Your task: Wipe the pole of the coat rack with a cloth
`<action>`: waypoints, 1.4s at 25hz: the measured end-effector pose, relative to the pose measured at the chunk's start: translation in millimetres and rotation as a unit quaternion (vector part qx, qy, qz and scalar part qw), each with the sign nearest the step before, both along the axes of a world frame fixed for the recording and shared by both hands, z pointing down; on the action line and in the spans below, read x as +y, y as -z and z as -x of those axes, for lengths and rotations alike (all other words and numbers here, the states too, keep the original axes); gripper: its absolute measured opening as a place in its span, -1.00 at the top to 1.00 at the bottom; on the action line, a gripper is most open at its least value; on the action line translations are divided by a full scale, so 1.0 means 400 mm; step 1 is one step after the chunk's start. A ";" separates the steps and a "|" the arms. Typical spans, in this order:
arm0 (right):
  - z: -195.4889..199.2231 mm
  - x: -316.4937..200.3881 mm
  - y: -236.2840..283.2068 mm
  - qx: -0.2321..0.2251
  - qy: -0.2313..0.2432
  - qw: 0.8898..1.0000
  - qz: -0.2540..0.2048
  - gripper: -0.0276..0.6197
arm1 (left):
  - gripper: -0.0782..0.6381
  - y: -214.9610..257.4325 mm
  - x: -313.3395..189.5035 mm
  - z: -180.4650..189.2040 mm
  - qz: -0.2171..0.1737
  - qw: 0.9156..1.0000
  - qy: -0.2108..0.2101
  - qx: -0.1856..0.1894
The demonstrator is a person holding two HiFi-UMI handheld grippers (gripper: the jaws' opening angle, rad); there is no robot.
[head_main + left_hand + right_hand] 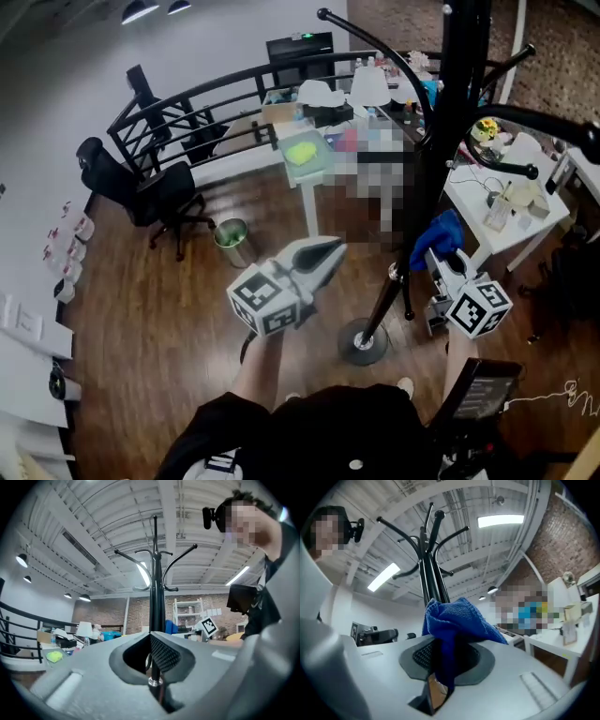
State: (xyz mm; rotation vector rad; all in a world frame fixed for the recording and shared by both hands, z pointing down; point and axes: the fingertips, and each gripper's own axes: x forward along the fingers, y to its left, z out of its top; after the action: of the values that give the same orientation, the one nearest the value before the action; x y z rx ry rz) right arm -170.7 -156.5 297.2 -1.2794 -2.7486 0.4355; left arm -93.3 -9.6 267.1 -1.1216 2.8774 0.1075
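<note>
The black coat rack pole [448,122] runs from the top of the head view down to its round base [361,342] on the wood floor. My right gripper [436,258] is shut on a blue cloth [439,234], which sits right beside the pole at about mid height. In the right gripper view the blue cloth [454,620] bunches out of the right gripper [443,653], with the pole [427,581] rising just behind it. My left gripper [328,251] is shut and empty, left of the pole and apart from it. The left gripper [151,639] faces the pole [156,602].
Curved hook arms [375,42] spread out from the rack's top. A white table [466,199] with clutter stands right of the pole. A cluttered desk [309,150], a metal bin [232,240], an office chair [155,192] and a black railing [202,98] lie farther back.
</note>
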 end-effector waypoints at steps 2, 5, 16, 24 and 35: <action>0.009 -0.030 -0.042 -0.002 -0.072 0.997 -0.021 0.70 | 0.78 -0.030 0.001 0.026 -0.001 0.998 -0.057 0.012; -0.016 0.016 0.048 -0.046 -0.112 0.991 -0.052 0.70 | 0.78 -0.018 -0.005 0.052 -0.002 0.993 -0.114 0.006; -0.048 0.165 0.351 -0.154 -0.156 0.975 -0.034 0.70 | 0.78 0.139 -0.114 0.120 0.005 0.967 -0.244 -0.067; 0.007 0.185 0.372 -0.163 -0.249 0.953 -0.057 0.70 | 0.78 0.171 -0.093 0.215 -0.009 0.948 -0.306 -0.086; 0.119 0.180 0.174 -0.073 -0.479 0.873 -0.059 0.71 | 0.77 0.080 -0.022 0.341 0.002 0.862 -0.504 -0.060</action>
State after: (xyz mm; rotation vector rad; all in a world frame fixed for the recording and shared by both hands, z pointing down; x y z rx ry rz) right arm -218.2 -84.7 227.6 0.1881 -3.2792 0.1981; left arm -229.6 -18.5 235.3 -2.3732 1.8693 0.0567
